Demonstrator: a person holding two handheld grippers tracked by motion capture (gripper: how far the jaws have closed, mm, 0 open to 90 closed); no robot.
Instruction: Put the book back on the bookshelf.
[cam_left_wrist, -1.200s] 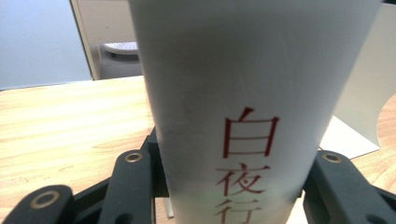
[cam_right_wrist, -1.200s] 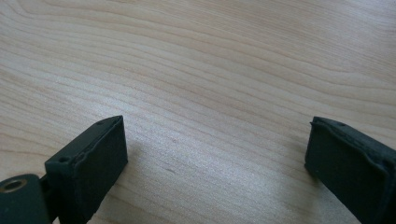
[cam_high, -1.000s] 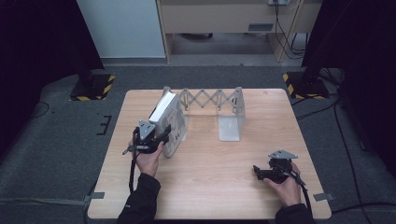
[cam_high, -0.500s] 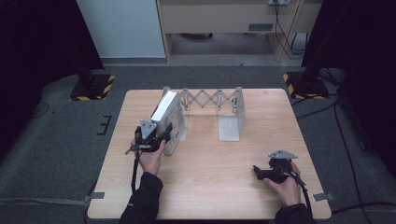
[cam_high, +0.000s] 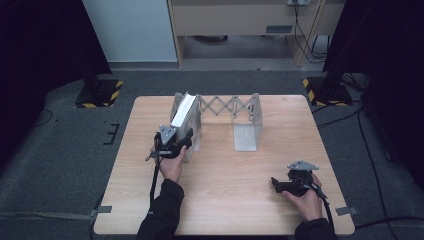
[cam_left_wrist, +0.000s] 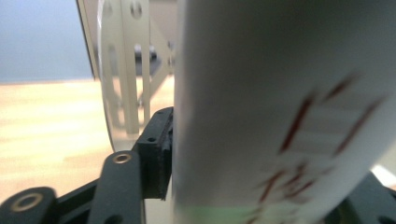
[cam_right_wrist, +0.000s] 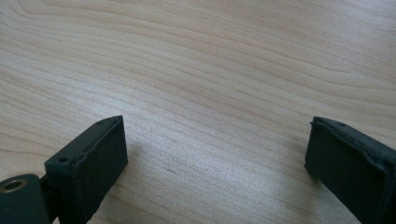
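Table (cam_high: 220, 200): a pale wooden top on a dark grey carpet, with the person's two forearms reaching in from the near edge.

Rack (cam_high: 234, 107): a silver metal book rack with a scissor-lattice back, standing at the far middle of the table; its upright plates run from the far side toward the person, one at each end.

Book (cam_high: 184, 112): a white, thin volume standing on edge at the rack's left end, long axis running from the far edge toward the person and leaning slightly left at the top (in the left gripper view its blurred cover (cam_left_wrist: 280, 116), with red marks, looms right against the camera).

Left gripper (cam_high: 176, 145): held at the book's near end, its jaws closed on the book; in the left gripper view one black pad (cam_left_wrist: 156, 154) presses flat against the cover, with a rack plate (cam_left_wrist: 123, 74) just beyond.

Right gripper (cam_high: 280, 184): low over bare table at the near right, well apart from the rack, pointing left; jaws spread wide and holding nothing, with only wood grain (cam_right_wrist: 210, 93) between the two pads.
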